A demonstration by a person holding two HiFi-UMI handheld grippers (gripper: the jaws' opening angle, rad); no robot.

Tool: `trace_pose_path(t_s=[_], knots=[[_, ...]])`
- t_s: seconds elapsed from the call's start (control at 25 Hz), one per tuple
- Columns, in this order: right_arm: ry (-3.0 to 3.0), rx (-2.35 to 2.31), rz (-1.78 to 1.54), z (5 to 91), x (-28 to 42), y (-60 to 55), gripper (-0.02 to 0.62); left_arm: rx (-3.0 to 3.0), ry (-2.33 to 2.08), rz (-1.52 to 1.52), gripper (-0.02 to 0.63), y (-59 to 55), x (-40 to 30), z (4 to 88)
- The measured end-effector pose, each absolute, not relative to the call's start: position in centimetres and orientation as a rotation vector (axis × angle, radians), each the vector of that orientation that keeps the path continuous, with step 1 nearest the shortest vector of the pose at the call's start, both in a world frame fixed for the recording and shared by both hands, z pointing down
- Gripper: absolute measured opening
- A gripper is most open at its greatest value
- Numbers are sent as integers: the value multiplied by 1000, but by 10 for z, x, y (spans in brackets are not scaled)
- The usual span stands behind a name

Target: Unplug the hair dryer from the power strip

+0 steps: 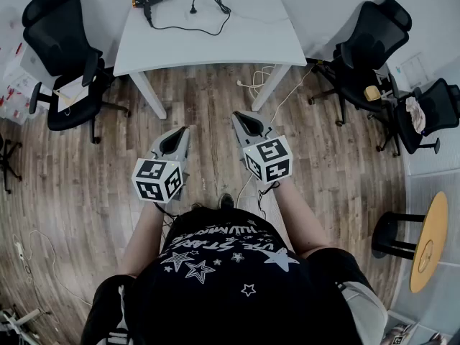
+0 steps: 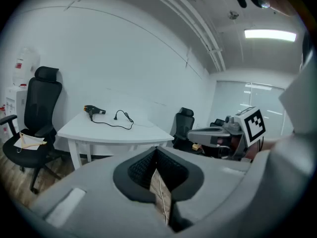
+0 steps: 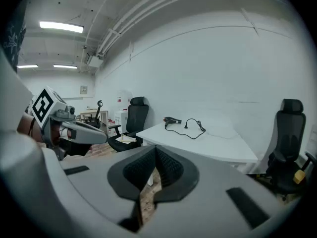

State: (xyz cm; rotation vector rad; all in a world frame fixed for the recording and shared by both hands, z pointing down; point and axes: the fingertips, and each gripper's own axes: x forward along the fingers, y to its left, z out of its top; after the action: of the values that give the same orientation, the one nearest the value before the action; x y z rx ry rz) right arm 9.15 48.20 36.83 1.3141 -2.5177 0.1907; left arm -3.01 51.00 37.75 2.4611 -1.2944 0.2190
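On desk: dryer | left gripper, right gripper: jaws together | side-table: head view only

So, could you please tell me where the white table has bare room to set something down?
The white rectangular table is bare across its right half, beyond the black cord, and along its near edge. The far left corner is crowded by the black hair dryer and that cord.
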Motion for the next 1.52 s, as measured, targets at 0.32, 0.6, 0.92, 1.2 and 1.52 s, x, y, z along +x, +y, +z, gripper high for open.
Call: trace_pose_path(t_s=[0.32,0.6,0.92,1.2,1.52], knots=[[-2502,1328,222,376,83,493,8,2456,-1276,215,8,518,-42,383],[-2473,1359,220,376,89,496,8,2452,-1261,224,8,529,-49,391],[-2444,1360,168,377,72,511,8,2476,-1251,236,8,538,-68,390],[-2429,1426,185,379,60,523,8,2480,-1222,211,8,545,-88,395],[-2408,1475,191,381,56,528,8,2479,-1182,220,8,551,-99,405]])
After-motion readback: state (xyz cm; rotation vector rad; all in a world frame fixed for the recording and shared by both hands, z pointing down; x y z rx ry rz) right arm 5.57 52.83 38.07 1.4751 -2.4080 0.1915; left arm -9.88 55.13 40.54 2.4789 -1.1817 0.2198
